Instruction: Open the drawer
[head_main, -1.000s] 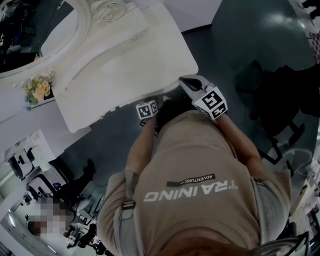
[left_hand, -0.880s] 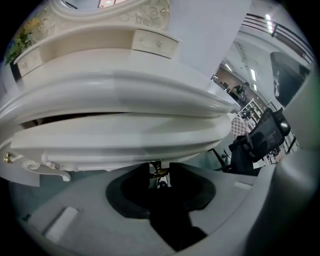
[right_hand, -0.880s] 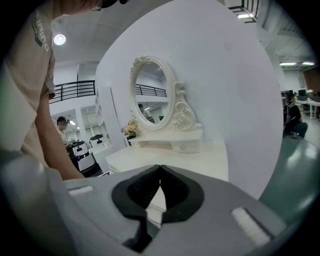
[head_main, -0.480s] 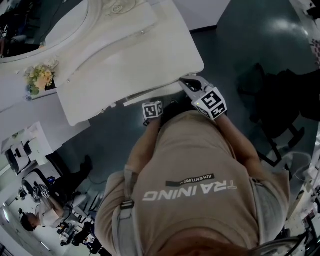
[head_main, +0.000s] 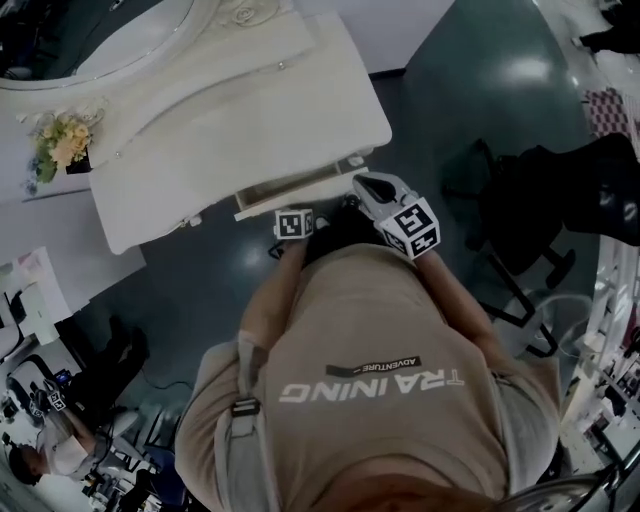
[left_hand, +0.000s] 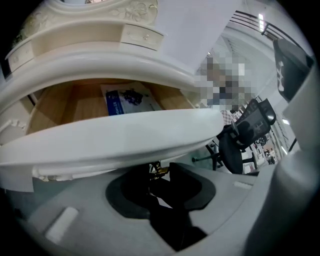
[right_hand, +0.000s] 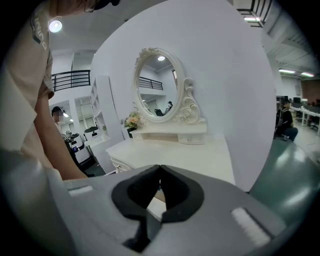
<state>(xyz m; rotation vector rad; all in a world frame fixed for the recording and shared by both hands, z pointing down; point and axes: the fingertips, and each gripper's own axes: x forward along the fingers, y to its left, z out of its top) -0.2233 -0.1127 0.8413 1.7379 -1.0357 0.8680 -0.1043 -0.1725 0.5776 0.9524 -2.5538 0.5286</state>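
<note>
A white vanity table (head_main: 300, 90) stands ahead, and its drawer (head_main: 298, 192) is pulled partly out. In the left gripper view the curved white drawer front (left_hand: 115, 135) fills the middle. Behind it lies the wooden drawer floor with a blue and white packet (left_hand: 127, 99). My left gripper (left_hand: 159, 176) is shut on the small brass drawer handle (left_hand: 159, 169) under the front. Its marker cube (head_main: 293, 223) sits just before the drawer. My right gripper (right_hand: 159, 187) is shut with nothing in it, held right of the drawer near the table's corner (head_main: 398, 212).
An oval mirror (right_hand: 157, 85) and a small bunch of flowers (head_main: 58, 145) stand at the table's back. A black office chair (head_main: 530, 200) is on the dark floor to the right. A person (head_main: 50, 455) is at the lower left beside equipment.
The drawer has slid out from the table toward me, its wooden inside now showing. My left gripper has drawn back with the handle. The right gripper stayed beside it.
</note>
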